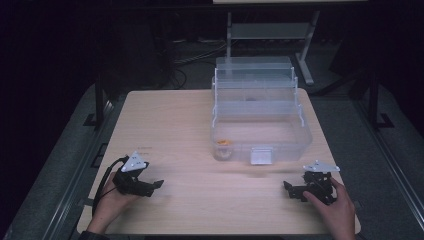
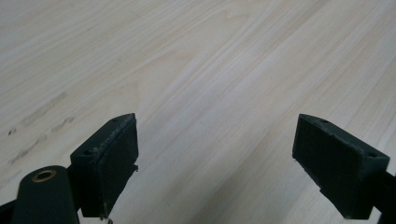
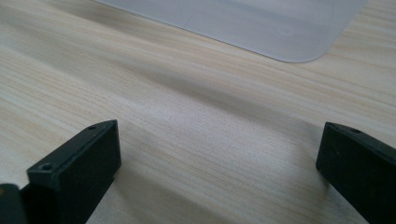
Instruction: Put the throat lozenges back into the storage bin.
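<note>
Your left gripper (image 1: 159,184) and right gripper (image 1: 287,187) rest on the table (image 1: 170,130) — jaws wide apart, empty — near the clear box (image 1: 260,131).

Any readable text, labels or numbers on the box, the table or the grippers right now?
None can be read.
Clear plastic box: its front latch is a blank pale patch.
Table: a small dark mark near the left gripper, too small to read.
Right gripper: no lettering visible.
</note>
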`<state>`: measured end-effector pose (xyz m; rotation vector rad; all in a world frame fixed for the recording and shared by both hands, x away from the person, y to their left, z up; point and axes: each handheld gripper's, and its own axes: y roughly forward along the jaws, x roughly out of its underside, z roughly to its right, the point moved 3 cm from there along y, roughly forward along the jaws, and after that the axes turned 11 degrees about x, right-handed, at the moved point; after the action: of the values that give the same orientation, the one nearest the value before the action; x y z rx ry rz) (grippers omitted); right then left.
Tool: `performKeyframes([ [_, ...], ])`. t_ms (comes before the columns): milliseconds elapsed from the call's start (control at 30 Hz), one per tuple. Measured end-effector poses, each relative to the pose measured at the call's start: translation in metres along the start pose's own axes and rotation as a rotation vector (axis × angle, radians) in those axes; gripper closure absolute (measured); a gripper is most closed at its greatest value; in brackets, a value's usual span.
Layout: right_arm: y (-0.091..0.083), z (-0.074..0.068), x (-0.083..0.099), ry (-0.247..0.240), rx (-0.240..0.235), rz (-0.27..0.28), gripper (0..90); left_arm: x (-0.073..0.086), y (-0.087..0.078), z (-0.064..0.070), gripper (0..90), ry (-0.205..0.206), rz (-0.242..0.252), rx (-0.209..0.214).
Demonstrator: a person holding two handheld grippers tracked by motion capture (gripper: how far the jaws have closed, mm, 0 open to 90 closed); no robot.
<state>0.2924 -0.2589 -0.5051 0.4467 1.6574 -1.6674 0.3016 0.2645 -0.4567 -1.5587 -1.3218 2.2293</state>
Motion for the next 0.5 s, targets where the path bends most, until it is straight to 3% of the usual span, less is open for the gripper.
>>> performKeyframes([
  [500, 0.0, 0.0, 0.0, 0.0, 0.0, 0.0, 0.0, 0.035, -0.003, -0.002, 13.0, -0.048, -0.053, -0.029],
])
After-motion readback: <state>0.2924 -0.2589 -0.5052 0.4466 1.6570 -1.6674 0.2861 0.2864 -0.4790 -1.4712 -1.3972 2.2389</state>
